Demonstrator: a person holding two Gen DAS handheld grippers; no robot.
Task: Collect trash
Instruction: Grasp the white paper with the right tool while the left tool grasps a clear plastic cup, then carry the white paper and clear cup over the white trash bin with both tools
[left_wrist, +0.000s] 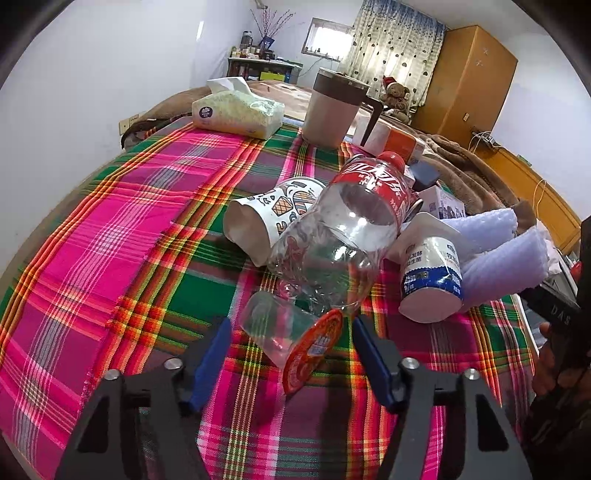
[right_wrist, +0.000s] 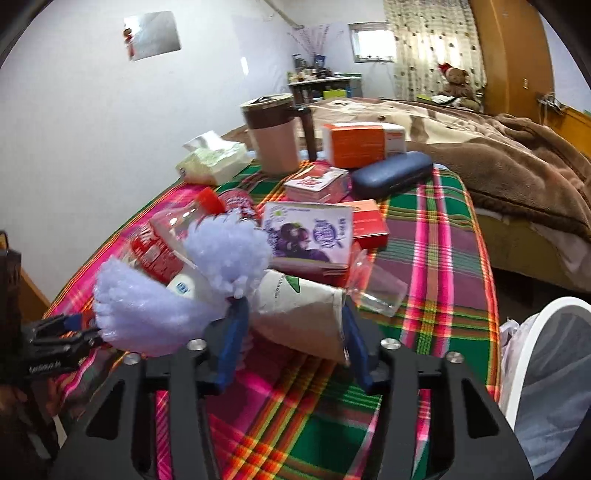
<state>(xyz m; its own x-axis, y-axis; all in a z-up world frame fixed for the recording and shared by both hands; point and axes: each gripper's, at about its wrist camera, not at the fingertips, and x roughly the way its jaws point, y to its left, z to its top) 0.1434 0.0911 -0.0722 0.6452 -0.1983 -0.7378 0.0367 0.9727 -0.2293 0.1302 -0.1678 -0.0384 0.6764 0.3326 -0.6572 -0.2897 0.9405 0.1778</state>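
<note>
Right wrist: paper cup (right_wrist: 299, 314) between claw (right_wrist: 291, 332) jaws.

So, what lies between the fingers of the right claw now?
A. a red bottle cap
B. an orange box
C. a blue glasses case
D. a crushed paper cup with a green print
D: in the right wrist view the right claw straddles the crushed paper cup with a green print lying on the plaid cloth.

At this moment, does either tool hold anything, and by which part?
The right tool straddles the open mouth end of a tipped paper cup; whether it grips is unclear. The left tool is open around a small clear plastic cup, not holding it.
</note>
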